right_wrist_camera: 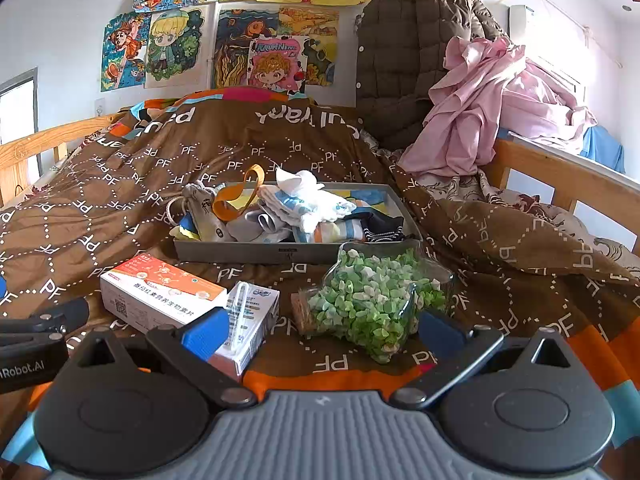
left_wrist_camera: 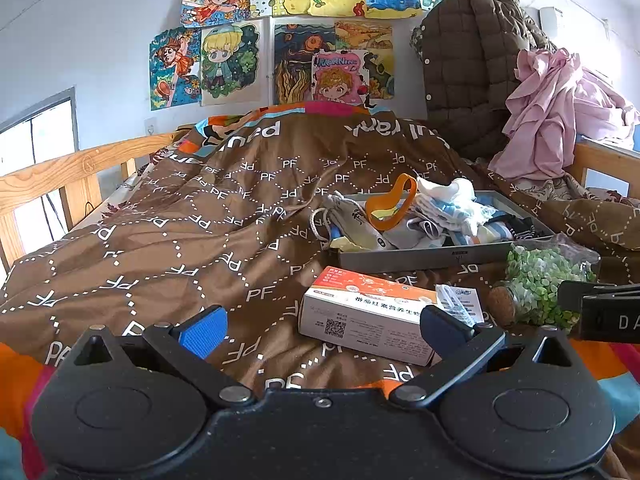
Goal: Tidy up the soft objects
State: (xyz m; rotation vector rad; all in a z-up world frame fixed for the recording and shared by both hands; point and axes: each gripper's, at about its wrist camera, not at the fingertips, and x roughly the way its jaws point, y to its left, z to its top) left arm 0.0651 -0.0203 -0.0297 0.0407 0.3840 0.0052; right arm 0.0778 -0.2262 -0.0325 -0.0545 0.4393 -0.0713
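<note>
A grey tray (left_wrist_camera: 424,258) (right_wrist_camera: 240,251) lies on the brown bed cover, heaped with soft things: folded socks (left_wrist_camera: 448,216) (right_wrist_camera: 320,208), a white cloth (right_wrist_camera: 298,180), a grey drawstring pouch (left_wrist_camera: 352,220) (right_wrist_camera: 202,210) and an orange band (left_wrist_camera: 390,204) (right_wrist_camera: 236,196). In front of the tray are an orange-and-white box (left_wrist_camera: 368,316) (right_wrist_camera: 158,294), a small white carton (right_wrist_camera: 248,320) and a corked glass jar of green bits (right_wrist_camera: 376,300) (left_wrist_camera: 544,284). My left gripper (left_wrist_camera: 320,328) is open, nothing held, near the box. My right gripper (right_wrist_camera: 320,332) is open before the jar.
Wooden bed rails (left_wrist_camera: 48,184) (right_wrist_camera: 560,176) run along both sides. A brown quilted coat (right_wrist_camera: 412,64) and pink cloth (right_wrist_camera: 500,112) pile up at the far right. Drawings (left_wrist_camera: 304,32) cover the wall behind. The cover's left half (left_wrist_camera: 160,240) is bare fabric.
</note>
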